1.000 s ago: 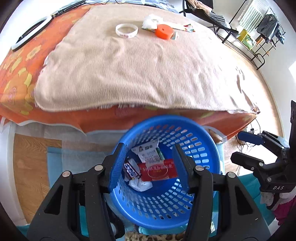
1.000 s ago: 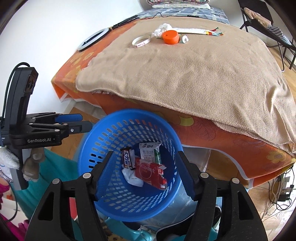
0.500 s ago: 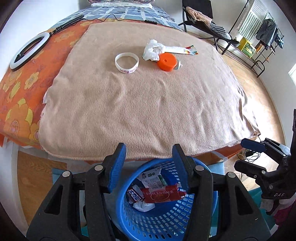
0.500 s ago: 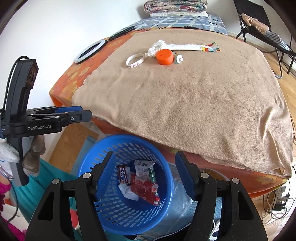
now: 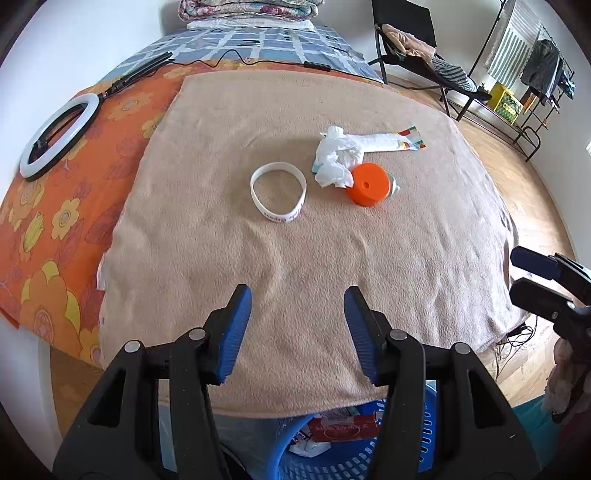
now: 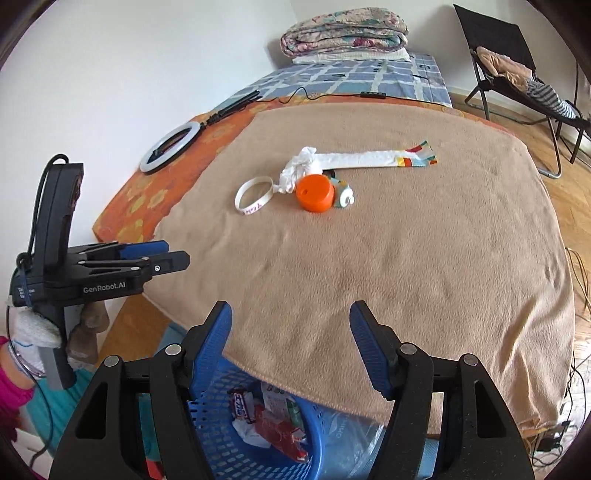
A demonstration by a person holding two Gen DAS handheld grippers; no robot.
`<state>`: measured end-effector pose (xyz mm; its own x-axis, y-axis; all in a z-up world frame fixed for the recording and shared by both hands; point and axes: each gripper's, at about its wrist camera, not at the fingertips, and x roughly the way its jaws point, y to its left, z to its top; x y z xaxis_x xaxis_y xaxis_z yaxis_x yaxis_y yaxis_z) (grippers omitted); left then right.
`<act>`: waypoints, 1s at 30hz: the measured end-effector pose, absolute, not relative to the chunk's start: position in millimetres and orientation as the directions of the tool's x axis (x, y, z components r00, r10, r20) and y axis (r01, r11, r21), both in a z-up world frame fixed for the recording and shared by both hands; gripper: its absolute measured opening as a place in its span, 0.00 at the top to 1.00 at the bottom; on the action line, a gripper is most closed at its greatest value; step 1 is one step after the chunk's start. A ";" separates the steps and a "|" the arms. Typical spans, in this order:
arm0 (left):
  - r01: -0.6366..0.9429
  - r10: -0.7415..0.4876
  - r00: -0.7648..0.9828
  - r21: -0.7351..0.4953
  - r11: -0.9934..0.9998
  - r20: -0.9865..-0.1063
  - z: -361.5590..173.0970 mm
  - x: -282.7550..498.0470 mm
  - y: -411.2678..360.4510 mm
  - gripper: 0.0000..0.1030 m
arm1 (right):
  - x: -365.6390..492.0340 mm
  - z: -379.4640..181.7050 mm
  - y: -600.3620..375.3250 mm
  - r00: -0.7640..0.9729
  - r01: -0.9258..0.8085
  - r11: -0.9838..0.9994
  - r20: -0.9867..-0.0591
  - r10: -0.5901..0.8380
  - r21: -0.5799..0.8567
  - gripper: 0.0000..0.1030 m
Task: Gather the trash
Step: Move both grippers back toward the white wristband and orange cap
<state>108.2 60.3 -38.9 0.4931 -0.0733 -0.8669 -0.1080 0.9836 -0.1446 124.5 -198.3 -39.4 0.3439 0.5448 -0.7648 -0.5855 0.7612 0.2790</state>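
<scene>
A white tape ring [image 5: 278,197] [image 6: 254,194], a crumpled white tissue [image 5: 335,162] [image 6: 297,170], an orange lid [image 5: 368,183] [image 6: 314,192] and a small bottle [image 6: 342,195] lie on the tan blanket [image 5: 295,258]. A white striped sock [image 6: 373,158] lies behind them. The blue basket [image 6: 236,450] [image 5: 354,458] below the blanket's near edge holds wrappers. My left gripper [image 5: 297,328] is open and empty above the near edge. My right gripper [image 6: 290,339] is open and empty. Each gripper shows at the side of the other's view.
A ring light [image 5: 59,134] with its cable lies on the orange floral sheet [image 5: 55,221] at the left. Folded bedding [image 6: 343,31] sits at the far end. A black folding chair [image 6: 517,74] and a clothes rack [image 5: 532,74] stand on the wooden floor to the right.
Both grippers have risen from over the basket to above the blanket's near edge. The basket has dropped to the bottom of both views. Both grippers stay open.
</scene>
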 end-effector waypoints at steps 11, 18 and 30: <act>-0.183 -0.083 0.483 -0.193 0.964 -0.872 -54.4 161.4 94.4 0.51 | 204.4 -32.2 -168.5 0.351 -0.537 0.748 -0.703 0.618 0.390 0.36; -0.214 -0.093 0.468 -0.214 0.953 -0.879 -66.6 186.7 107.3 0.62 | 251.0 -45.1 -150.4 0.314 -0.474 0.730 -0.681 0.662 0.491 0.36; -0.214 -0.067 0.428 -0.173 0.961 -0.901 -90.8 215.2 106.8 0.74 | 288.5 -72.9 -107.5 0.285 -0.451 0.754 -0.724 0.628 0.477 0.40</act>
